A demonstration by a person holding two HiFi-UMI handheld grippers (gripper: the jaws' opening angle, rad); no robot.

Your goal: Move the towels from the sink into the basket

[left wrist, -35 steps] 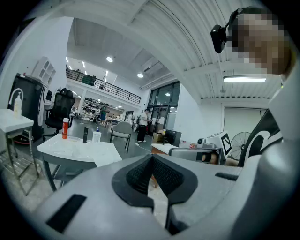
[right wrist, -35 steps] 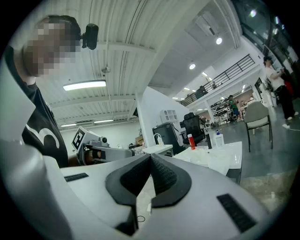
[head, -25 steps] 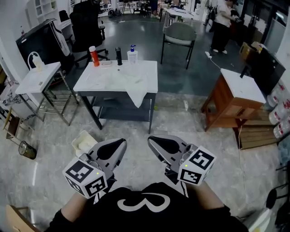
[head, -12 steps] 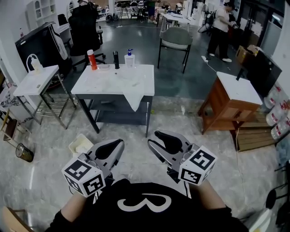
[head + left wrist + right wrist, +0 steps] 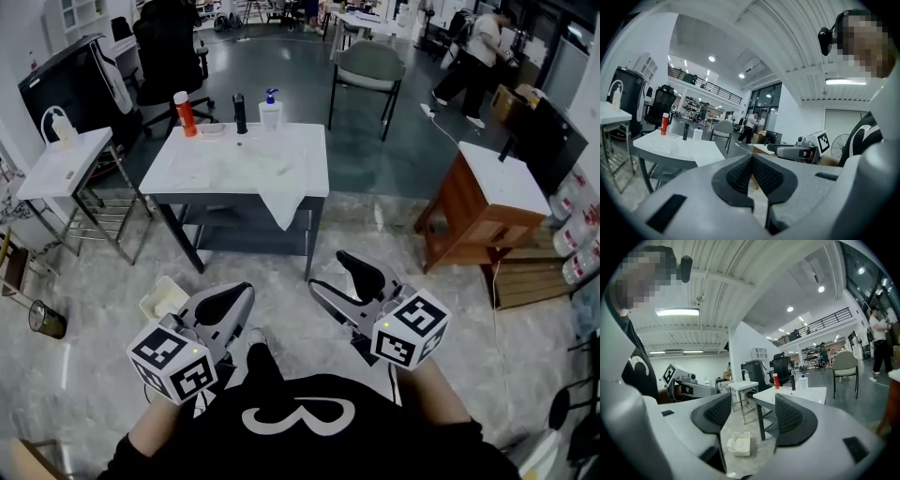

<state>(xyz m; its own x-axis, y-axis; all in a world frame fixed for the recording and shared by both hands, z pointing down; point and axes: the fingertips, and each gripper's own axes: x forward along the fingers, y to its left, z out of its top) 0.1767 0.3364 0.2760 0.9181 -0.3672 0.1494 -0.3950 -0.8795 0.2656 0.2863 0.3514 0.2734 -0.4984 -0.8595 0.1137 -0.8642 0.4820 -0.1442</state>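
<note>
A white towel (image 5: 285, 201) hangs over the front edge of the white-topped table (image 5: 187, 169) ahead of me. Low on the floor at the left stands a small white basket (image 5: 165, 297), which the right gripper view shows with something white in it (image 5: 739, 444). My left gripper (image 5: 236, 295) is held near my body, its jaws shut (image 5: 751, 163) with nothing in them. The right gripper (image 5: 330, 272) has just been opening its jaws (image 5: 752, 414) and nothing lies between them. Both grippers are well short of the table.
On the table's far edge stand an orange bottle (image 5: 182, 112), a black bottle (image 5: 240, 112) and a pump bottle (image 5: 270, 111). A small white side table (image 5: 62, 161) is at the left, a wooden cabinet (image 5: 480, 214) at the right, a chair (image 5: 371, 70) behind.
The right gripper's jaws have parted from shut to open. Both grippers have shifted forward and a little down. The person at the back has walked to the right.
</note>
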